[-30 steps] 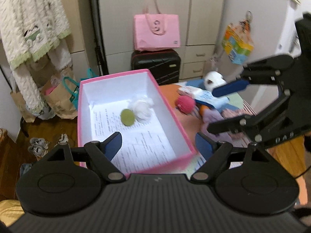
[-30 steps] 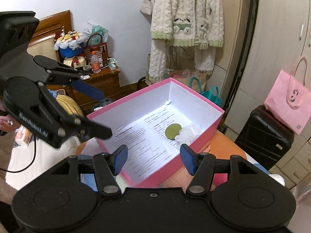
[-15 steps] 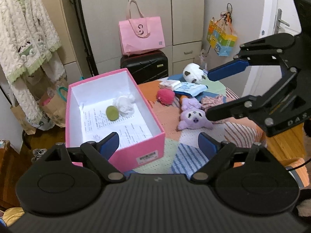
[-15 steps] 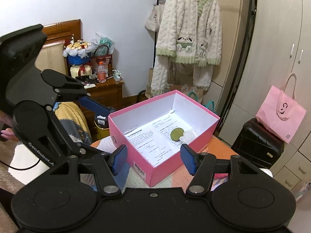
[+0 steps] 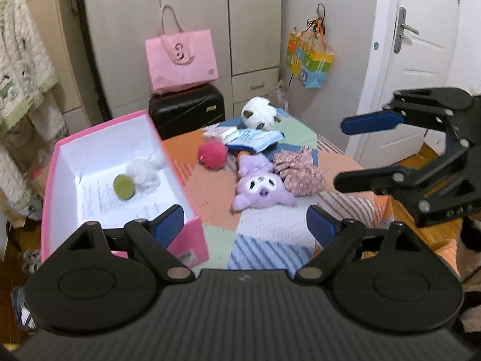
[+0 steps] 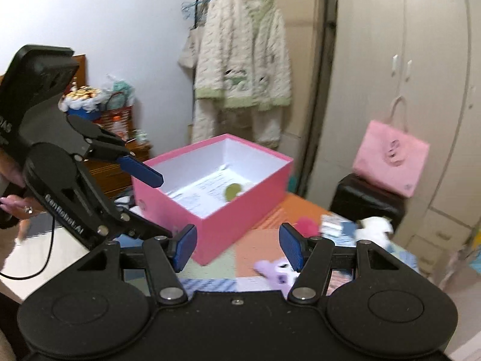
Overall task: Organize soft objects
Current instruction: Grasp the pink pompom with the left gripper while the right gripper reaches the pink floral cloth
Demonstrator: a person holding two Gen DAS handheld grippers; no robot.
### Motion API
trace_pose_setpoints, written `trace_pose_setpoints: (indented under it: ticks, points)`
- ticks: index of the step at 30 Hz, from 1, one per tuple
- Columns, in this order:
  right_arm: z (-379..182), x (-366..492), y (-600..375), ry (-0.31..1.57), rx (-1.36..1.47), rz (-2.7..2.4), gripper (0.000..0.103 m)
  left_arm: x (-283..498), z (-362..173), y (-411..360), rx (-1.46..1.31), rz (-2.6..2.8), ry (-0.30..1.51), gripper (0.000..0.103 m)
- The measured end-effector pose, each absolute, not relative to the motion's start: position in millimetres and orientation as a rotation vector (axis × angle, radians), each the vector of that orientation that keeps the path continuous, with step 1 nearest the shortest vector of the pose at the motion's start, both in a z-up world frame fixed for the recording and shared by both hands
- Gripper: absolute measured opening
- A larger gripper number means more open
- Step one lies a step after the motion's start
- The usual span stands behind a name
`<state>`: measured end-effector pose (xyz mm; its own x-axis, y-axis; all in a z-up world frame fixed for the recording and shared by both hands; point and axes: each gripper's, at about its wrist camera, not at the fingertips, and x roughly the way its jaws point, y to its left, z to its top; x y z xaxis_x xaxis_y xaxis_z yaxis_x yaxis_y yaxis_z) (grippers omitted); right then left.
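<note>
A pink box [image 5: 48, 204] stands on the left of a patchwork-covered table [image 5: 264, 234]. Inside lie a green disc [image 5: 124, 187] and a white fluffy ball [image 5: 144, 171]. To its right rest a pink pompom [image 5: 212, 155], a purple plush [image 5: 261, 186], a floral cloth [image 5: 300, 171], a blue packet [image 5: 255, 138] and a white plush [image 5: 258, 116]. My left gripper [image 5: 245, 224] hangs open and empty over the table's near side, between box and purple plush. My right gripper [image 6: 239, 248] is open and empty, near the box [image 6: 240, 219] corner and the purple plush [image 6: 276, 267].
A black suitcase [image 5: 186, 108] with a pink bag [image 5: 182, 57] on it stands behind the table by the wardrobe. A colourful bag [image 5: 309, 60] hangs beside the white door. A cream robe [image 6: 240, 60] hangs behind the box. A person's hand [image 6: 18, 207] holds the left gripper.
Both grippers have drawn back from over the box, which now looks smaller. The left view has swung right onto the toys. The left jaws stand a little wider.
</note>
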<state>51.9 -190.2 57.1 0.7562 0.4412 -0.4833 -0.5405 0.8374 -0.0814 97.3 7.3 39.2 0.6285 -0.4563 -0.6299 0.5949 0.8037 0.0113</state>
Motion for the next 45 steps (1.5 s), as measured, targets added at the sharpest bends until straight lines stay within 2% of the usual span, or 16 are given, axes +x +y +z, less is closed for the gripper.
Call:
trace_pose_setpoints:
  ticks: [13,22,28,35,42,45]
  points:
    - [-3,79,-251,0.532,-0.098,0.429,0.068,128,-3,-49,0.270,-0.636,0.517,0.088]
    - [-46,102,-273,0.545,-0.125,0.360,0.068,164,-33,-81,0.198,-0.658,0.559,0.087]
    - [-53,118,-292,0.536,-0.105,0.343,0.069,193,-42,-95,0.198,-0.526,0.538,0.087]
    - [-68,146,-299,0.539,-0.039,0.330,0.073,241,-55,-106,0.208,-0.348,0.508,0.078]
    - [-94,172,-291,0.593,0.006,0.307,0.073,281,-84,-114,0.197,-0.298,0.609,0.068]
    - [-104,179,-286,0.623,-0.014,0.301,0.073,293,-93,-113,0.163,-0.283,0.637,0.067]
